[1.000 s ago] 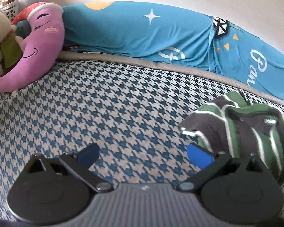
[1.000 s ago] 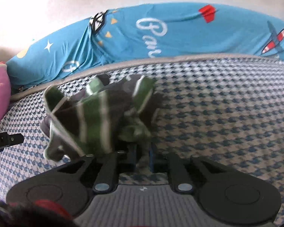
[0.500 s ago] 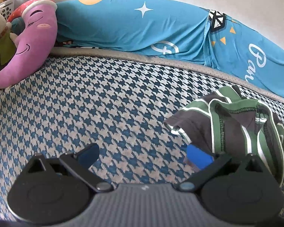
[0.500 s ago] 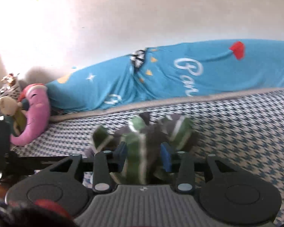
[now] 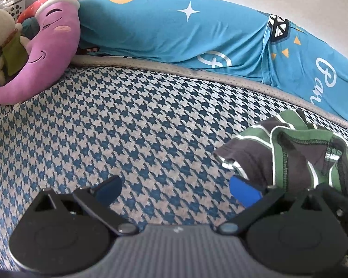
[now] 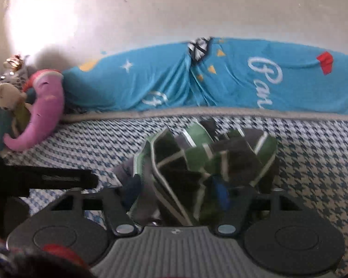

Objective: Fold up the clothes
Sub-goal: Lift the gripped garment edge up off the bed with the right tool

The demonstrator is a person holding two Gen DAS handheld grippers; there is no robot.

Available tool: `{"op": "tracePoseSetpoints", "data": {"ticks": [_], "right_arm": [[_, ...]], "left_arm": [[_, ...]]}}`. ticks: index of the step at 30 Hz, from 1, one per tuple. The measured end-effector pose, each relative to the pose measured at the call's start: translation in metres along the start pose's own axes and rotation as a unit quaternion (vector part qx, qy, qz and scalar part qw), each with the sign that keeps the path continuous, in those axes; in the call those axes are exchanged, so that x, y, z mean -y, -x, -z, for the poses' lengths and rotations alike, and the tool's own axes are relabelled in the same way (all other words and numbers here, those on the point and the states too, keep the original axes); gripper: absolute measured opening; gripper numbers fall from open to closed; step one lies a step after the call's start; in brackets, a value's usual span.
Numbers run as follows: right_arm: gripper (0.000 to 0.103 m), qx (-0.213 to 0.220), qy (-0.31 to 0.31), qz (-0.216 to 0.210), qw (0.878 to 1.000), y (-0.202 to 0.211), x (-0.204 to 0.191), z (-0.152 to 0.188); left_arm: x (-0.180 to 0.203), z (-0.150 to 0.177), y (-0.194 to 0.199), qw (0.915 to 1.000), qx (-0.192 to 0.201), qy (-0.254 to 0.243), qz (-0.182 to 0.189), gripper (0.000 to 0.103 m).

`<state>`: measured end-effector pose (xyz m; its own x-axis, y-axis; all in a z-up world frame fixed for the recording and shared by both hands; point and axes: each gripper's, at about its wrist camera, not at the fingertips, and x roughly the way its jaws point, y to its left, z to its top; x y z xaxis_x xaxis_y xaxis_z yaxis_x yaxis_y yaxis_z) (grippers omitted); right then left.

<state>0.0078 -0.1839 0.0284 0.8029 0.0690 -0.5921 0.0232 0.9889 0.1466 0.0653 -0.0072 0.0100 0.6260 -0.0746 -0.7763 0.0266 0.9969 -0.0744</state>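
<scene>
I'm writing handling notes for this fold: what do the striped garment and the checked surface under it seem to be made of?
The striped garment looks like soft, matte knit jersey, likely cotton: it slumps in loose folds and shows overlock stitching along its seams. The checked surface looks like a coarser woven houndstooth cover, flat and matte with visible weave texture; its fibre cannot be told.

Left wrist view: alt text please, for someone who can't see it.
The open left claw hovers over a blue-and-beige houndstooth bed cover, beside a crumpled green-striped garment on its right. Behind lie a long blue printed pillow, a pink plush and a teddy bear.
</scene>
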Motion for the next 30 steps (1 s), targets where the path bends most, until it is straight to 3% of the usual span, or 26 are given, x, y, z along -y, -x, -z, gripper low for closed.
{"op": "tracePoseSetpoints", "data": {"ticks": [2, 4, 11, 17, 20, 24, 25, 30], "right_arm": [[0.020, -0.008, -0.013, 0.003, 1.000, 0.000, 0.007, 0.001], [0.012, -0.007, -0.025, 0.011, 1.000, 0.006, 0.015, 0.000], [0.008, 0.007, -0.047, 0.062, 0.997, 0.043, 0.047, -0.002], [0.008, -0.010, -0.077, 0.148, 0.986, 0.072, 0.095, 0.004], [0.010, -0.024, -0.102, 0.157, 0.982, 0.082, 0.114, 0.007], [0.037, -0.012, -0.120, 0.138, 0.983, 0.101, 0.129, 0.007], [0.039, -0.004, -0.115, 0.130, 0.985, 0.106, 0.130, 0.007], [0.043, 0.031, -0.101, 0.097, 0.990, 0.121, 0.128, 0.002]], "left_arm": [[-0.001, -0.001, -0.002, 1.0000, 0.000, 0.001, 0.001, 0.103], [-0.002, -0.003, -0.004, 1.0000, 0.000, 0.001, 0.000, 0.103], [0.003, -0.001, -0.004, 1.0000, 0.005, -0.004, -0.002, 0.103], [0.011, -0.001, -0.007, 1.0000, 0.008, -0.004, 0.002, 0.103], [0.019, -0.001, -0.009, 0.9999, 0.010, -0.006, 0.007, 0.103], [0.031, -0.004, -0.013, 0.9995, 0.010, -0.021, 0.021, 0.103], [0.034, -0.003, -0.015, 0.9994, 0.010, -0.027, 0.021, 0.103], [0.050, 0.001, -0.021, 0.9982, 0.006, -0.053, 0.027, 0.103]]}}
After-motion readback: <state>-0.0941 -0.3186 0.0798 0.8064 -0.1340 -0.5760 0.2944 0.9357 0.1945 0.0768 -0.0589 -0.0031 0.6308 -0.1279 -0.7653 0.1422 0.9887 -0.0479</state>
